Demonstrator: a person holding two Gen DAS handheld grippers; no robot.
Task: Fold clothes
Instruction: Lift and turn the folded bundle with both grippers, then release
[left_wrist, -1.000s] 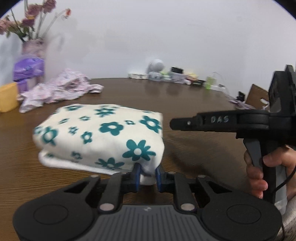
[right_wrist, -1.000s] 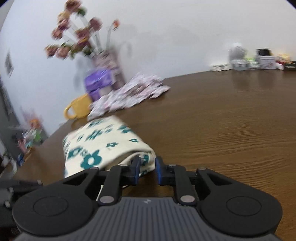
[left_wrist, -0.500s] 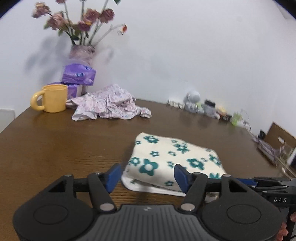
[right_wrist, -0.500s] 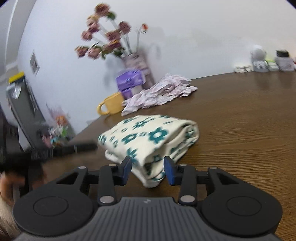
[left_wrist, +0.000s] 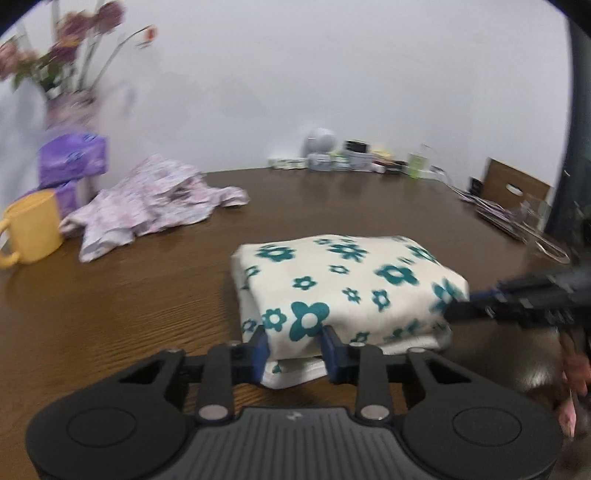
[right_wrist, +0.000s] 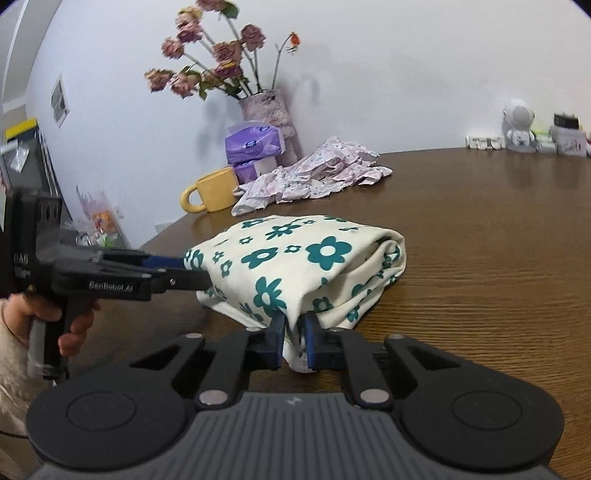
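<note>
On your left, the left gripper (left_wrist: 295, 349) straddles the near edge of the flowered cloth (left_wrist: 343, 284), close to its left corner. Its jaws stand about half open with the thick edge filling the gap. I cannot tell whether the pads are pressing or only bracketing the cloth.

The cloth lies as a compact bundle of several layers in the middle of the wooden table (left_wrist: 110, 306). In the left wrist view its long axis runs side to side across your jaws, so you meet a long side square on. Whether its underside rests fully on the wood is not clear.

On your right, the right gripper (right_wrist: 295, 334) has its jaws drawn nearly together, pinching a small tuck of fabric at the bundle's near corner. Seen from there, the left gripper comes in from the left at the opposite end.

So the 2 grippers sit at the 2 ends of that long axis. Any lift or fold turns on keeping them level along it.

This bundle already looks folded. The pink-print garment (right_wrist: 314, 173) lies crumpled well behind it, beside the yellow mug (right_wrist: 212, 194).
</note>
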